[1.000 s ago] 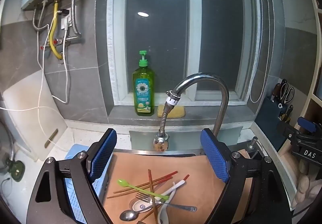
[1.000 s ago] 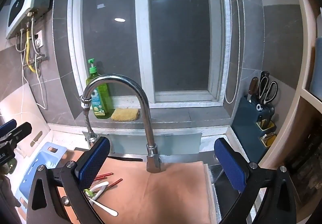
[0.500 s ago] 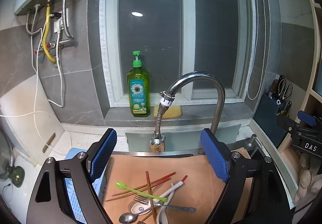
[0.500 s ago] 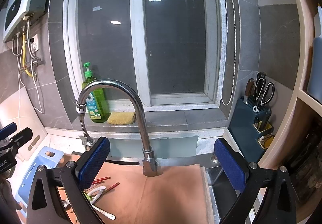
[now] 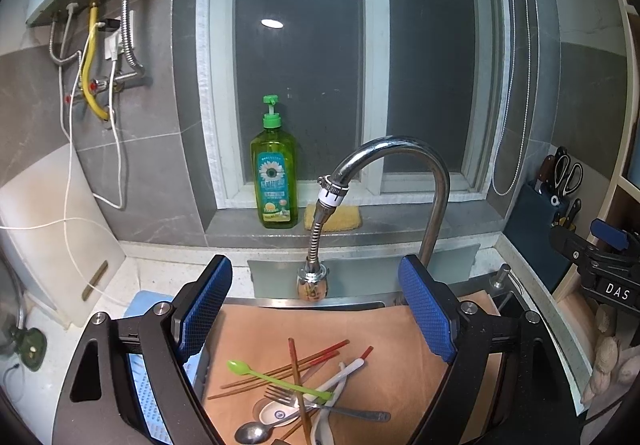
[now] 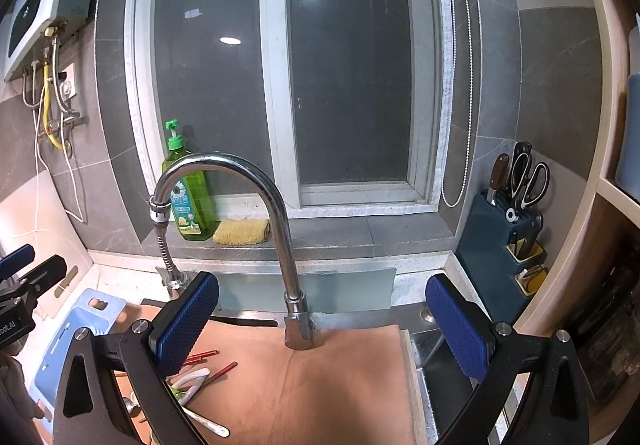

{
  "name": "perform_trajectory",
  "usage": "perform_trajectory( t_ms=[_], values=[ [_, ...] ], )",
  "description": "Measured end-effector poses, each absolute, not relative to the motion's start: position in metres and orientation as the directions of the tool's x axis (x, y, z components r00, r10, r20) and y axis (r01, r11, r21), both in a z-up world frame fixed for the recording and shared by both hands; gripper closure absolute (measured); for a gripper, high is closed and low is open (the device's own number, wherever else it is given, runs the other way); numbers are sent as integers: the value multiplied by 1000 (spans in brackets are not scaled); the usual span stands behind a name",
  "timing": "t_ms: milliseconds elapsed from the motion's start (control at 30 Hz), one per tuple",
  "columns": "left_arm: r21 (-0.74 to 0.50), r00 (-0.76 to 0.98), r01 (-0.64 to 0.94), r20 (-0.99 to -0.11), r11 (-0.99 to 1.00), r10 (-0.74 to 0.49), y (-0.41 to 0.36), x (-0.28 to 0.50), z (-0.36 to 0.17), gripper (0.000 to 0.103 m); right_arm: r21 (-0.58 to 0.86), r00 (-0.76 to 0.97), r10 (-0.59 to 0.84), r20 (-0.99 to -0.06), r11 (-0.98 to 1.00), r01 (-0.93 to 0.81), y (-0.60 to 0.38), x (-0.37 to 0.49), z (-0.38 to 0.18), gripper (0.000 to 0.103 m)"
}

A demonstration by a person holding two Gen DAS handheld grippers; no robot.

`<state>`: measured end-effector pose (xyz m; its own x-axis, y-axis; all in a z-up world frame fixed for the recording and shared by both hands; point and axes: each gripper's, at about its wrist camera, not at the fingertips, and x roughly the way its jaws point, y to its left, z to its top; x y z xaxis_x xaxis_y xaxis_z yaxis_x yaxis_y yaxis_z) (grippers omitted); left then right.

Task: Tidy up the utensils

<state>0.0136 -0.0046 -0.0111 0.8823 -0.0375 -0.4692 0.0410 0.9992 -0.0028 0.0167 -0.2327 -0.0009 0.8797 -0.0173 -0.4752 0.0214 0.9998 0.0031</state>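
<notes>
Left wrist view shows the job is just at its start. The utensils are all in 1 messy pile on the tan mat (image 5: 400, 349) that lies over the sink, at about 6 o'clock in this view. Nothing has been picked up yet.

In the pile, a green plastic spoon (image 5: 276, 379) lies across the red-tipped chopsticks (image 5: 308, 363). A metal fork (image 5: 320, 403) and a white ceramic spoon (image 5: 280, 413) sit under it, and a metal spoon (image 5: 253, 433) is at the bottom edge. A white spoon handle (image 5: 344, 373) sticks out toward 1 o'clock. They cross and touch each other, so I think the next move needs care: go down to 1 thing on top, like the green spoon, and pinch only that.

The left claw (image 5: 316, 309) is spread wide and holds nothing. It hangs above the pile and points toward the faucet (image 5: 400, 153) and the window at 12 o'clock. The green soap bottle (image 5: 274, 181) stands on the sill beside a yellow sponge (image 5: 336, 217).

In the right wrist view, the right claw (image 6: 320, 329) is spread wide too, with nothing in it. It hangs over the bare part of the mat, and the pile is low at 8 o'clock, partly hidden behind its left finger. A blue knife block (image 6: 496, 253) with scissors stands at 3 o'clock. A light blue board (image 6: 76, 329) lies on the table at 9 o'clock. I cannot tell where the sorted utensils should go.
</notes>
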Motion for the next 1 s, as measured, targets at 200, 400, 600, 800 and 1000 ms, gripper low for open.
perform_trajectory(
  t_ms=[200,400,600,800,1000],
  values=[
    [0,881,46,-472,999,-40,-6,14,-11,18,5,878,-19,-477,1000,25,-233,16,-3,1],
    [1,879,49,-475,999,-42,-8,14,-13,18,9,877,-21,-480,1000,29,-236,14,-4,1],
    [3,877,51,-479,999,-43,-10,13,-13,18,13,874,-23,-485,999,33,-236,14,-5,1],
    [5,876,51,-481,999,-42,-11,13,-14,18,16,873,-22,-488,999,34,-237,15,-6,1],
    [8,876,52,-481,999,-42,-11,13,-15,18,17,872,-22,-488,999,34,-237,14,-6,1]
  ],
)
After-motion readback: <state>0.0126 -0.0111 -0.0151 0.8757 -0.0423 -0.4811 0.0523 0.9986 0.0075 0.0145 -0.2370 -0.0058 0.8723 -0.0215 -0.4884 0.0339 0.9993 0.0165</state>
